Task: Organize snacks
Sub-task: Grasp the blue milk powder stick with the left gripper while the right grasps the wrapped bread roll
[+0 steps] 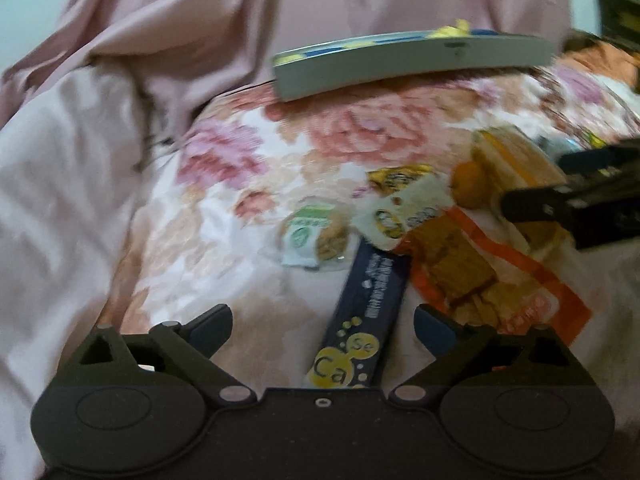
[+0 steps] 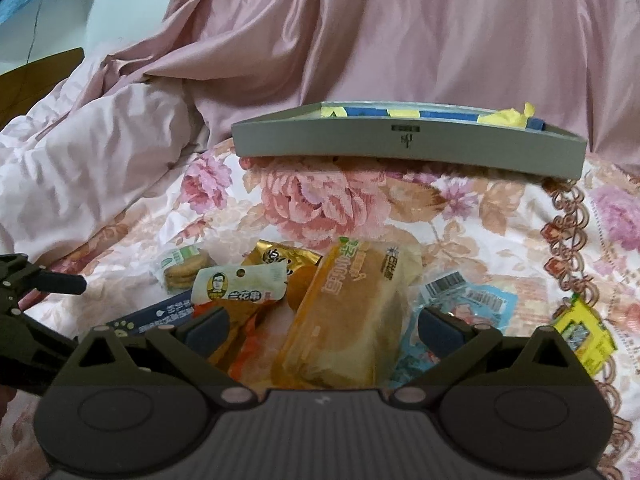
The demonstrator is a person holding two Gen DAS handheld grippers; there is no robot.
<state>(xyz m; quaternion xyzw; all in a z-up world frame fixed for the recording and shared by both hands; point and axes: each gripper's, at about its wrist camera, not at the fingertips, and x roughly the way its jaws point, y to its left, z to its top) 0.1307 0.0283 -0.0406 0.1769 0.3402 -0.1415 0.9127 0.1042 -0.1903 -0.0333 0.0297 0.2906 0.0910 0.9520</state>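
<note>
On the flowered bed cover, in the left wrist view, a grey tray near the far edge holds yellow and blue packets. The left tongs tilt downward, spread wide, one dark blue snack bar lying loose between them.

From the right wrist view, the right tongs gape over one bread packet in the snack heap, pads clear of it.
</note>
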